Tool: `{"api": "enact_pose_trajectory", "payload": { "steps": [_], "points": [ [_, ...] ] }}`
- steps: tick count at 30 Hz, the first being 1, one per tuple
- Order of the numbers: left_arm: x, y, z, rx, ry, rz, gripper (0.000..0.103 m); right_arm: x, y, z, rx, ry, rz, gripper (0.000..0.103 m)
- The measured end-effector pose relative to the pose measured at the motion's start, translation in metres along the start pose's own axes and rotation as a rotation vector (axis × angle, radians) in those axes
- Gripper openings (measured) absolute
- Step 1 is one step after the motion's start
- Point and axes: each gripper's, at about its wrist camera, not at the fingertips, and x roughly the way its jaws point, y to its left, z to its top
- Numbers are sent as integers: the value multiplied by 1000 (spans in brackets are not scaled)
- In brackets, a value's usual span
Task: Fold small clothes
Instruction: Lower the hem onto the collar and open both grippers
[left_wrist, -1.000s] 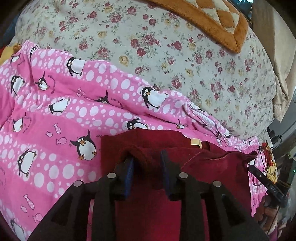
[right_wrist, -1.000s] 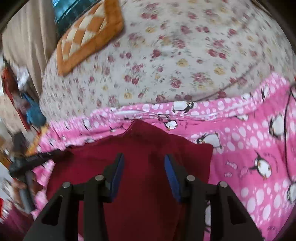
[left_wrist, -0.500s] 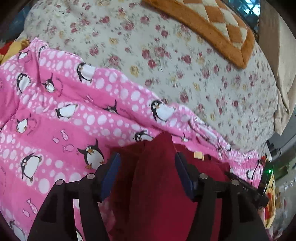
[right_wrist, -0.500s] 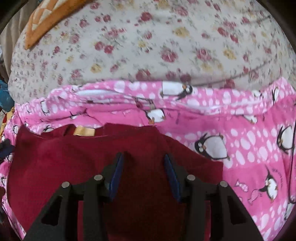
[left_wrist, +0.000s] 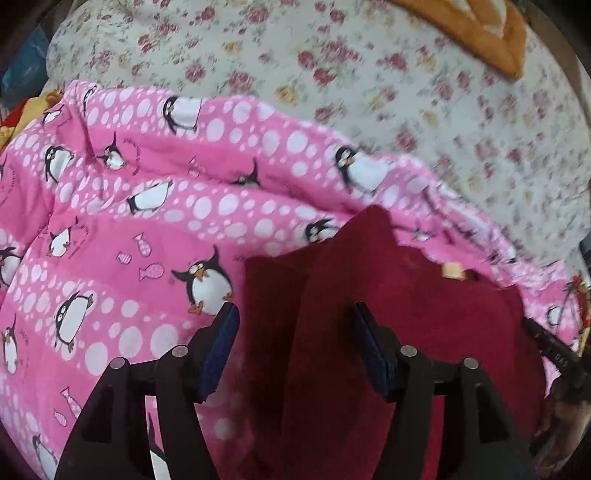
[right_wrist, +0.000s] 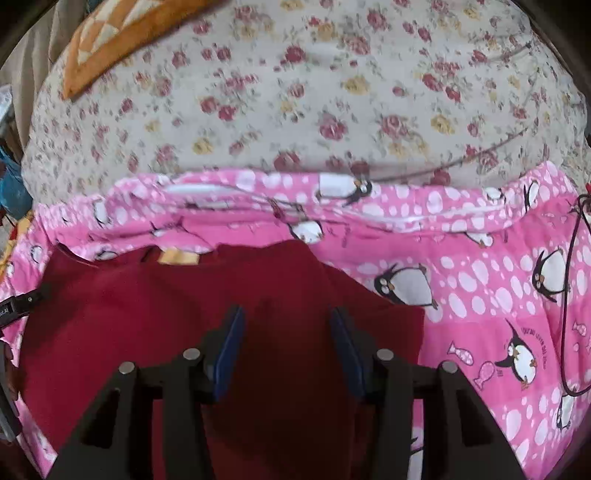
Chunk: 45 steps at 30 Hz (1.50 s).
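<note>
Left wrist, raised garment (left_wrist: 332, 314) fold, right flat

The red garment (left_wrist: 424, 317) is a soft, matt cloth with a slightly fuzzy, fleece-like nap, and a small tan woven label (right_wrist: 179, 256) sits at its collar. Under it lies a pink blanket (left_wrist: 147, 229) of smooth printed cotton-like cloth, matt, creased along its top hem. The floral sheet (right_wrist: 295, 103) behind is thin printed cloth, also matt. The orange cushion (right_wrist: 122, 33) looks plush and velvety. Both the left gripper (left_wrist: 293, 332) and right gripper (right_wrist: 284, 332) are matt black plastic with dull metal pins (right_wrist: 192, 353) and blue rubbery pads (left_wrist: 218, 350)
</note>
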Motion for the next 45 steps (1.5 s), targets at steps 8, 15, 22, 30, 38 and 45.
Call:
{"api": "enact_pose_trajectory", "payload": {
  "steps": [8, 15, 22, 30, 38, 45],
  "points": [
    [10, 1, -5, 9, -2, 18, 54, 20, -19, -6, 101, 15, 26, 60],
    [9, 2, -7, -1, -5, 7, 54, 17, -14, -6, 82, 16, -1, 60],
    [10, 4, -9, -8, -9, -9, 54, -19, 5, 2, 57, -37, 35, 60],
    [11, 5, -10, -15, -9, -14, 56, 1, 42, 2, -75, 18, 10, 60],
    [13, 6, -11, -21, -12, -15, 57, 31, 31, -5, -58, 31, -76, 71],
    [12, 5, -12, -11, -23, -3, 57, 30, 31, -6, -65, 11, -97, 72]
  ]
}}
